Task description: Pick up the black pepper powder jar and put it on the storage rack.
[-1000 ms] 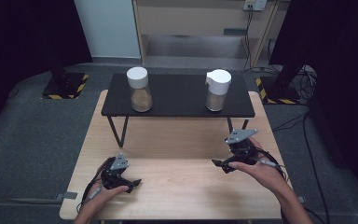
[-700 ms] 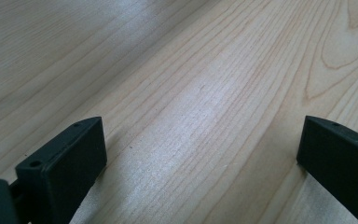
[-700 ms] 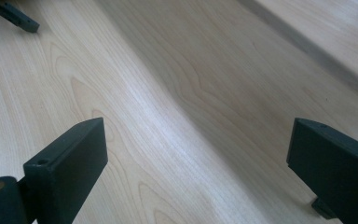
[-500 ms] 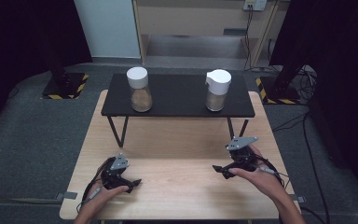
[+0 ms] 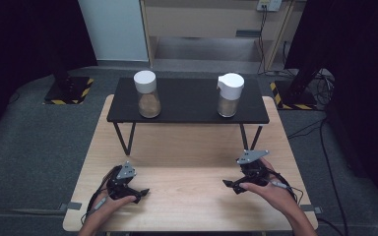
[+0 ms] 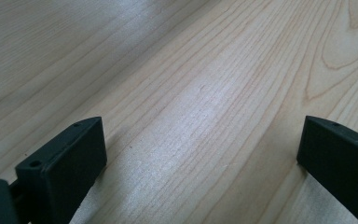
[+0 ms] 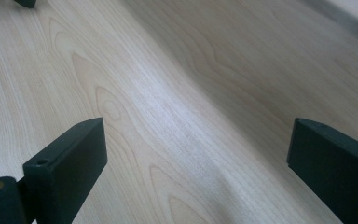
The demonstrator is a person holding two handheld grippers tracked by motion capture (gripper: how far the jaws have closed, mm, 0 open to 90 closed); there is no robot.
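Note:
Low over the pale wooden table (image 5: 187,196), near its front edge, a hand holds my left gripper (image 5: 139,192). In the left gripper view its two black jaws stand wide apart, so the left gripper (image 6: 200,154) is open over bare wood. Another hand holds my right gripper (image 5: 229,184) at the front right, pointing toward the table's middle. The right gripper (image 7: 196,154) is open too, with nothing between its jaws. Two jars stand far from both grippers on a black shelf (image 5: 187,113): a white-lidded jar (image 5: 146,93) with brown contents, and a jar with a white spouted lid (image 5: 229,96).
The black shelf stands on thin legs (image 5: 123,137) across the back half of the table, with open room beneath it. Grey floor surrounds the table. Cables (image 5: 320,142) lie on the floor to the right, and a light cabinet (image 5: 211,29) stands behind.
My right gripper has come down and back toward the table's near edge. The left gripper and both jars have stayed where they were.

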